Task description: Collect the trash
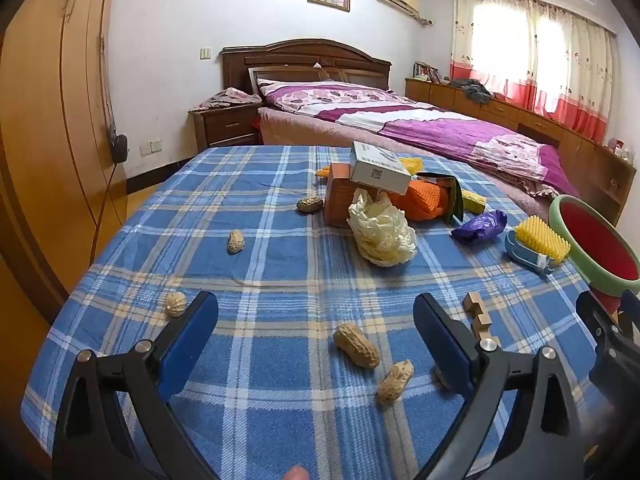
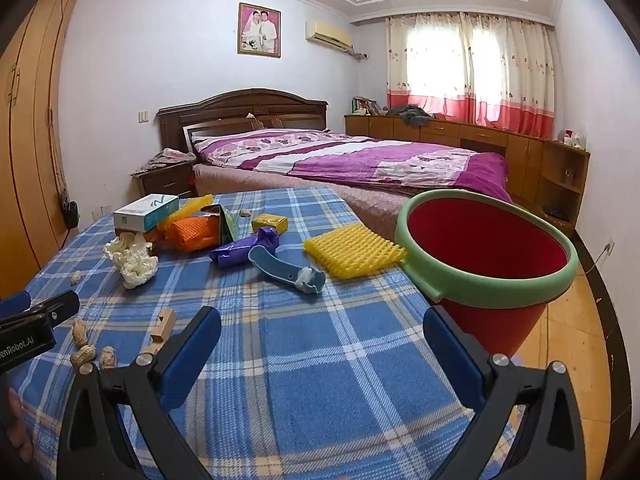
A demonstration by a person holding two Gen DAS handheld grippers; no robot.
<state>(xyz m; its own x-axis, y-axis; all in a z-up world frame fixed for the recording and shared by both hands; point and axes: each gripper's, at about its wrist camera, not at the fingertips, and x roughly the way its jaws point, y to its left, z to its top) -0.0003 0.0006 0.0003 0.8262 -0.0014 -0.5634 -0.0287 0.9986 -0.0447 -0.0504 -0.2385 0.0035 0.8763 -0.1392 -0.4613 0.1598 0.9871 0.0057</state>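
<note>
Left wrist view shows your left gripper [image 1: 316, 316] with its two blue fingers spread wide apart and nothing held between them. It hangs over the blue checked cloth [image 1: 256, 248]. Peanut shells lie on the cloth: one long shell [image 1: 356, 345] sits between the fingers and another shell [image 1: 395, 381] lies just beside it. More trash is farther back: a crumpled white paper [image 1: 381, 235], a white box [image 1: 379, 168] leaning on a brown box [image 1: 340, 196], an orange net [image 1: 420, 200] and a purple wrapper [image 1: 478, 227].

Right wrist view shows your right gripper [image 2: 322, 332], also wide apart and holding nothing. The red bucket with a green rim [image 2: 486, 268] stands at the right edge of the cloth, very near the right finger. A yellow foam net [image 2: 354, 254] lies just beside the bucket, and a blue tool [image 2: 286, 270] lies next to the net. Behind all this is a bed with a purple cover [image 2: 360, 162].
</note>
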